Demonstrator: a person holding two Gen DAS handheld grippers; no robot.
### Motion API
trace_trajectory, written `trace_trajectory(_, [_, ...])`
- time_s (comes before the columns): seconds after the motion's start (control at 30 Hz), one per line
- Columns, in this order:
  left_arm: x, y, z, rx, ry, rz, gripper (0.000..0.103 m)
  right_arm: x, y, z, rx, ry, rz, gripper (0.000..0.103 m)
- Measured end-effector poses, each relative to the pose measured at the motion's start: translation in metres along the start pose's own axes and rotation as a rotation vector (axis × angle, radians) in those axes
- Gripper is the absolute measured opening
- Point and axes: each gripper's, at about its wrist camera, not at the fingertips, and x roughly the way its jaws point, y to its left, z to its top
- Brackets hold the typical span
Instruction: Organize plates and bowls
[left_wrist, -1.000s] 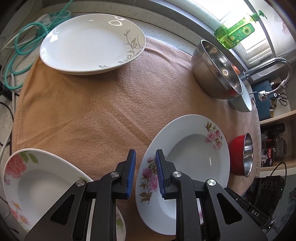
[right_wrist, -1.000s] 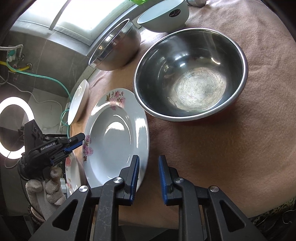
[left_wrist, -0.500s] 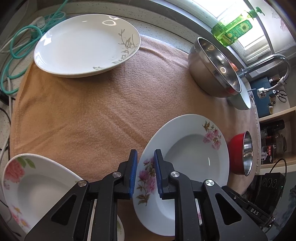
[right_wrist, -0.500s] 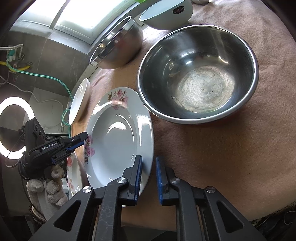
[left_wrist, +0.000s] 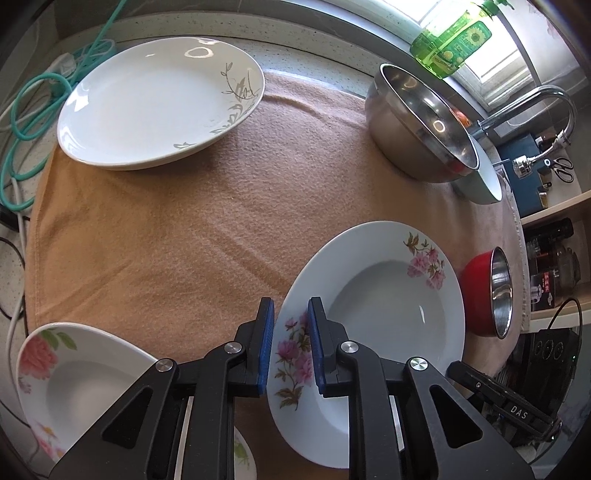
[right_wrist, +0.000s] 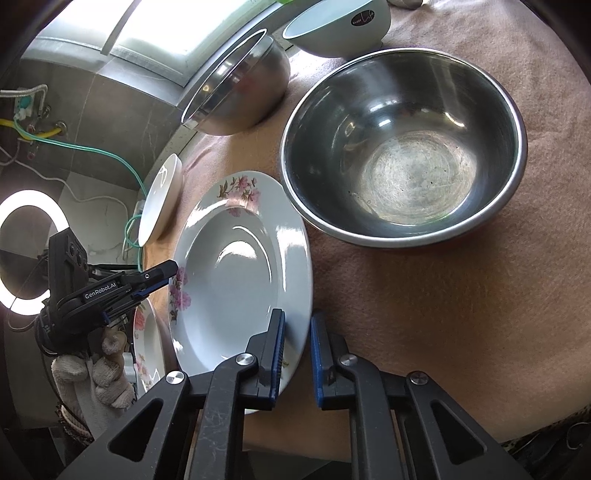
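Left jaws: narrow, blue pads either side of the near rim of the pink-flowered plate (left_wrist: 373, 295); left gripper (left_wrist: 291, 350) clamped on it.
Right jaws: narrow, astride the opposite rim of the same plate; right gripper (right_wrist: 297, 354) gripping it.
Plate position: held between both grippers, tilted, over the brown cloth (left_wrist: 184, 221), just beside the large steel bowl (right_wrist: 406, 155).
Left hand: white knit glove (right_wrist: 92, 373) around the gripper body, seen from the right wrist.
Near left: second flowered plate (left_wrist: 74, 376) at the cloth's corner, partly under the left gripper.
Far left: white plate with grey leaf print (left_wrist: 159, 103), at the cloth's far edge.
Far side: tilted steel bowl (left_wrist: 417, 122) touching a pale bowl (right_wrist: 340, 26).
Right edge: red bowl with steel lining (left_wrist: 487, 291), close by the held plate.
Background: green bottle (left_wrist: 450, 37), tap (left_wrist: 535, 110), teal cable (left_wrist: 22, 122).
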Motion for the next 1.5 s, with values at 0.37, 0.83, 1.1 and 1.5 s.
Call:
trace_trajectory(0.37, [-0.004,0.003,-0.006,-0.017,0.005,-0.022,0.017,0.000,-0.001,0.004,0.009,0.007,-0.011,0.013])
trace_trajectory(0.83, [-0.012,0.005,-0.026,-0.061,0.006,-0.018,0.017,0.000,0.002,0.008,-0.017,0.010,-0.027,0.013])
trace_trajectory(1.1, [-0.015,0.005,-0.038,-0.084,0.012,-0.018,0.017,0.000,0.005,0.007,-0.036,0.023,-0.033,0.014])
trace_trajectory(1.5, [-0.015,0.004,-0.053,-0.092,0.020,0.000,0.017,0.006,0.013,0.007,-0.055,0.038,-0.039,0.014])
